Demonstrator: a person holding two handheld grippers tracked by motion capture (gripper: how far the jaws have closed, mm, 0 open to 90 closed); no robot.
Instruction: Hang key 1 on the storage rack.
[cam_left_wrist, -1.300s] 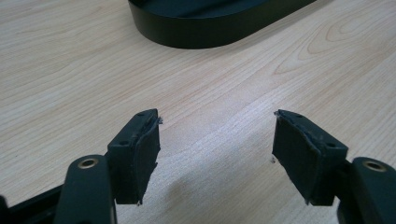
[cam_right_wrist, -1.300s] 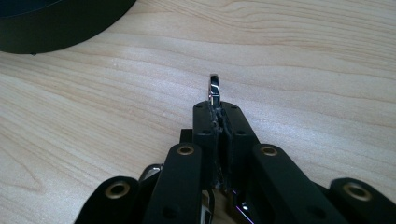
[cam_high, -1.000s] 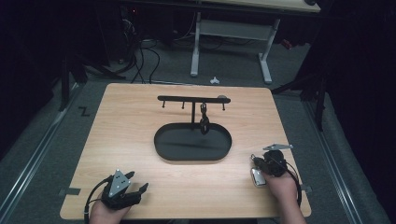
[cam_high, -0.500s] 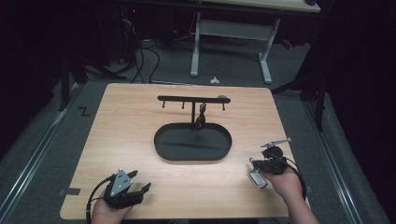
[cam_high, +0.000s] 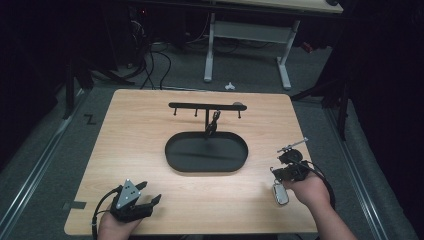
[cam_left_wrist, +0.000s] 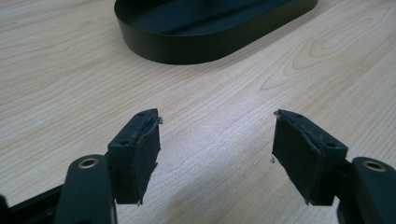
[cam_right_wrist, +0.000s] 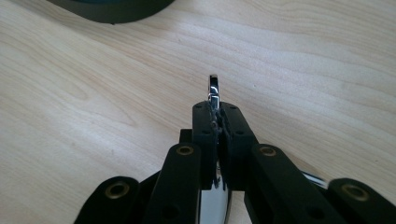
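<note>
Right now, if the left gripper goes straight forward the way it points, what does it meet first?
Probably the black oval tray. The left gripper is open, with bare table in front of it, and the tray's near wall lies ahead. Depth is uncertain.

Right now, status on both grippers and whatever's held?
Left gripper open, empty, low over the table. Right gripper shut on a shiny metal clip, near the table's right edge. Black tray and rack mid-table, nothing between.

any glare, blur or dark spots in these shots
High view: table lit, surroundings near black. Left gripper view: soft glare on the wood between the fingers, tray slightly soft. Right gripper view: bright glint on the metal piece, near fingers blurred.
</note>
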